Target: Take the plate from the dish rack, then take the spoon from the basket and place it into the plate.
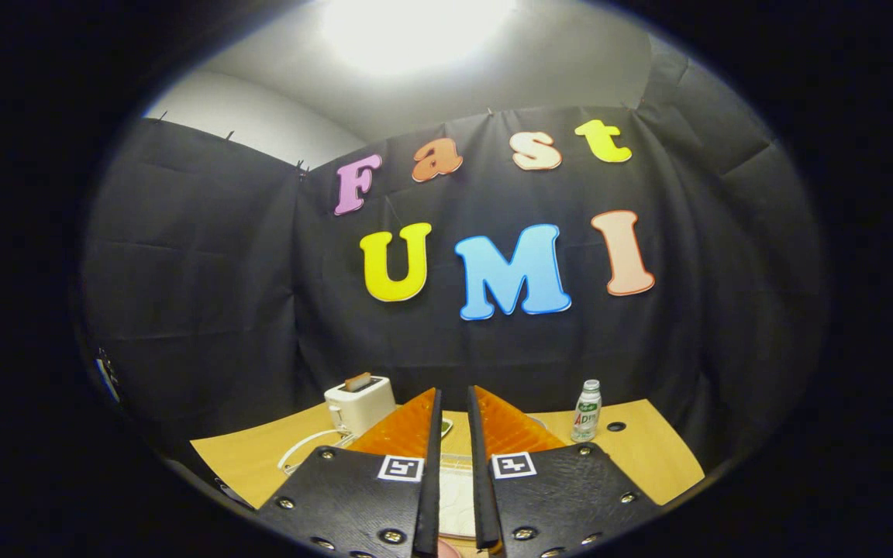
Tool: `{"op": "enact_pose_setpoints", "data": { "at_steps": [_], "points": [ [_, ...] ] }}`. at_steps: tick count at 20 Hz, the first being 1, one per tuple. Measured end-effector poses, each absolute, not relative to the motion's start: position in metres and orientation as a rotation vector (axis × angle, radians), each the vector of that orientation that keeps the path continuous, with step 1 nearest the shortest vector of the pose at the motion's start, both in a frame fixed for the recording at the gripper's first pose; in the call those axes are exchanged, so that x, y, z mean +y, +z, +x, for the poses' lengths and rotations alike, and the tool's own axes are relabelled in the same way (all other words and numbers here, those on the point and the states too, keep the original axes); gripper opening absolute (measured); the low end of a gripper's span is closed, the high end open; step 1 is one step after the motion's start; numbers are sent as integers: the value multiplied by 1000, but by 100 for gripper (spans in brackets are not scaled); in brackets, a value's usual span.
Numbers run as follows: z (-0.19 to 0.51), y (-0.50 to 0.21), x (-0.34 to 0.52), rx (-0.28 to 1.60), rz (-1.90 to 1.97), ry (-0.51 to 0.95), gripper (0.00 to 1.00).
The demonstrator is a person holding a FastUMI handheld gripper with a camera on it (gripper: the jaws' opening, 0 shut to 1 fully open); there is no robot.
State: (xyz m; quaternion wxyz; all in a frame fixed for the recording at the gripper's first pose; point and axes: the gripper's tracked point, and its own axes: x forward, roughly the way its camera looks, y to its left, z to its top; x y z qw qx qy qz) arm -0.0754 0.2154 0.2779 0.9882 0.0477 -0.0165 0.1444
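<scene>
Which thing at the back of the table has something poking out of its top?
The white toaster, beyond the nearly closed tool, has toast sticking up; the small plastic bottle is capped.

Wooden table (pixel 640 457), white toaster (pixel 360 403) at back, small bottle (pixel 587 411) apart from it

Hand-held two-finger tool, seen along its fingers

The tool (pixel 454 422) had two flat dark textured plates, each fixed with round silver screws and carrying a square black-and-white marker near its inner edge; its fingers (pixel 408 430) were ridged wedges tapering forward, with a narrow slit between them.
</scene>
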Motion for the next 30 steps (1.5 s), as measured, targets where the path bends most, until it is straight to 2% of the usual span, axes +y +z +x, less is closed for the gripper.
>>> {"op": "enact_pose_setpoints", "data": {
  "at_steps": [9, 22, 23, 24, 25, 26, 28, 29, 30],
  "points": [
    [-72, 293, 143, -49, 89, 129, 18],
    [-65, 259, 92, -39, 119, 68, 18],
    [-60, 258, 86, -43, 118, 57, 24],
    [-61, 258, 82, -52, 111, 57, 25],
    [-59, 256, 75, -61, 99, 43, 44],
    [-58, 254, 68, -69, 86, 31, 49],
    [-53, 248, 60, -84, 69, 29, 51],
    [-50, 243, 55, -85, 63, 28, 56],
    [-48, 237, 47, -87, 53, 18, 57]
  ]
}}
